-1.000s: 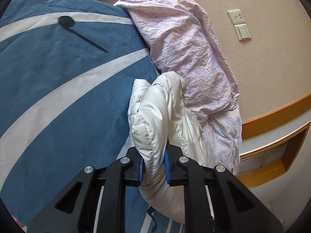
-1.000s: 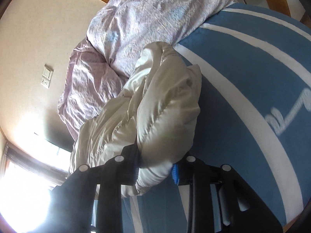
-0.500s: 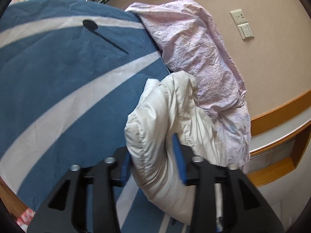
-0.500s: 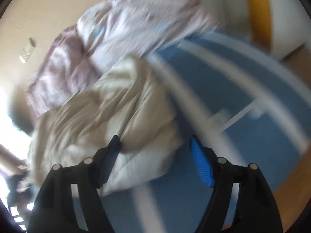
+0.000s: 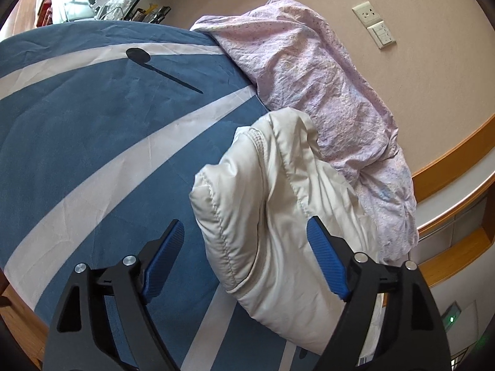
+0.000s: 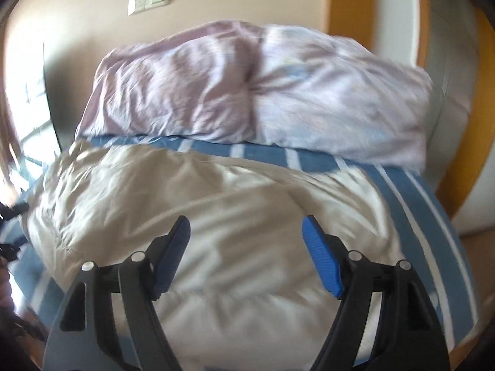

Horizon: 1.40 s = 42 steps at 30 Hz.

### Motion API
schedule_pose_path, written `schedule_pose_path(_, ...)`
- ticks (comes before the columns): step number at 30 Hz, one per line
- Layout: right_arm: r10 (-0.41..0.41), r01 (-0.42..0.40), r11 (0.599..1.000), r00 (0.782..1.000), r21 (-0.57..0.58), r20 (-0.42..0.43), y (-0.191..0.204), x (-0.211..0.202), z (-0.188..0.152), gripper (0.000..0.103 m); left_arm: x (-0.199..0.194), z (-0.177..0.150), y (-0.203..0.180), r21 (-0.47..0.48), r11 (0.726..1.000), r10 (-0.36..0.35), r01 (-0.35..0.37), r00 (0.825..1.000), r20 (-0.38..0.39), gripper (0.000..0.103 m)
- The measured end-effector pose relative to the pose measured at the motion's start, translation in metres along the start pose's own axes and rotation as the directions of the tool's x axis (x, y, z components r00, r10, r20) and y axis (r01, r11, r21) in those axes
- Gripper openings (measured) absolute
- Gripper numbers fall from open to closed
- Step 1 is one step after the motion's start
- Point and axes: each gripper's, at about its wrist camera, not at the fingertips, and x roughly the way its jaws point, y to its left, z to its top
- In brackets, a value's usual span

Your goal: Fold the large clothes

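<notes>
On my left view the left gripper [image 5: 244,244] hangs with its blue pads spread wide, and the white puffer jacket [image 5: 272,216] bulges up between them without being pinched. The jacket lies on the bed [image 5: 92,117], on the blue cover with white stripes, its far edge touching the rumpled lilac duvet [image 5: 324,71] heaped against the wall.

I judge the jacket light, soft and springy: the padding will puff back after each fold, and the smooth shell looks slippery, so a shallow pinch could slide off. I would take it along a stitched seam or the hem edge, where the quilting gives the pads a ridge to bite on, and not on a fat middle panel.

On my right view, which is motion-blurred, the right gripper [image 6: 246,244] is also spread wide above the broad back of the jacket [image 6: 216,210], gripping nothing, with the duvet [image 6: 253,92] beyond it.

Against a second ago, both grippers were clamped on folds of the jacket and have let go. The jacket has settled lower and flatter on the bed, and the right view has swung round to face the duvet squarely.
</notes>
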Motion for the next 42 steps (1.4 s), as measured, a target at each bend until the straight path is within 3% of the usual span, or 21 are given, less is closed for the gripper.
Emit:
schedule_pose_path(4,0.015,-0.016,1.000,0.999,-0.014,-0.051,0.015,0.021,0.003,0.075,0.005,-0.001,-0.001,0.007,1.000,-0.002,0.002,1.000,-0.015,0.082)
schedule_pose_path(18,-0.001,-0.003,0.999,0.996,-0.047,-0.086,0.036,0.049,-0.006,0.075,0.030,0.002,-0.012,-0.018,1.000,-0.011,0.010,0.999,-0.045,0.082)
schedule_pose_path(26,-0.030,0.018,0.996,0.989,-0.083,-0.145,0.042,0.075,-0.013,0.084,0.036,0.001,-0.012,-0.040,0.999,-0.024,0.022,0.999,-0.042,0.082)
schedule_pose_path(35,-0.058,0.041,0.992,0.989,-0.123,-0.135,0.047,0.083,-0.021,0.087,0.037,-0.002,-0.026,-0.022,1.000,-0.017,0.017,1.000,-0.001,0.081)
schedule_pose_path(42,-0.055,0.036,0.989,0.990,-0.143,-0.131,0.039,0.067,-0.023,0.081,0.038,-0.002,-0.022,-0.047,0.999,-0.013,0.013,1.000,0.001,0.079)
